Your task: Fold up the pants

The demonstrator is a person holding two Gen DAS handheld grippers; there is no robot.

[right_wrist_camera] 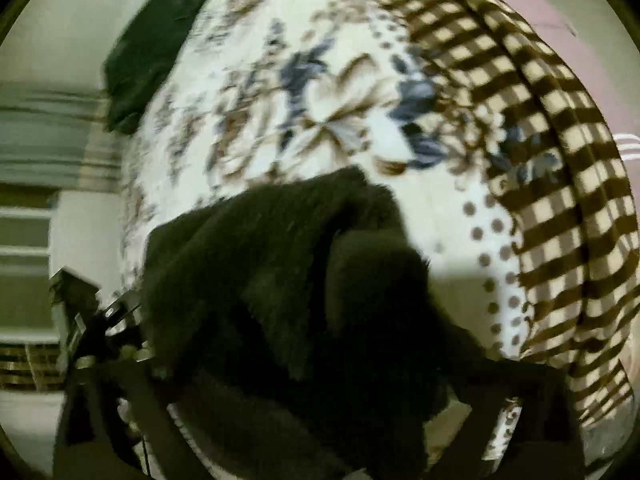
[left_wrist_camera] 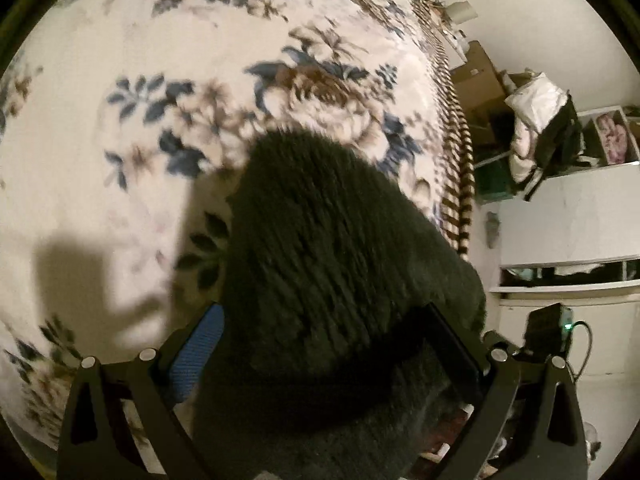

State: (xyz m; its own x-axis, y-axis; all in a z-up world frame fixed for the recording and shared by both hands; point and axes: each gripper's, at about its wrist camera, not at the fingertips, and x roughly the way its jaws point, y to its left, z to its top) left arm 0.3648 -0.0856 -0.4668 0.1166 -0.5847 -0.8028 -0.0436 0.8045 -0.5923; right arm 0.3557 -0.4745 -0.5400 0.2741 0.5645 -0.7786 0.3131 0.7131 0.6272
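**Dark fleece pants bunched between both tongs over the bed**

The pants (left_wrist_camera: pixel 344 264) lie in a thick fuzzy heap on the flowered blanket (left_wrist_camera: pixel 120 184) of the bed, near its checked edge (right_wrist_camera: pixel 560 200). The left tongs (left_wrist_camera: pixel 332 344) stand wide with a fat wad of cloth filling the gap; whether they pinch it I cannot tell. The right tongs (right_wrist_camera: pixel 320 392) are spread fully, cloth draped across them and probably loose. A second dark garment (right_wrist_camera: pixel 152 52) rests at the far edge, likely already set aside.
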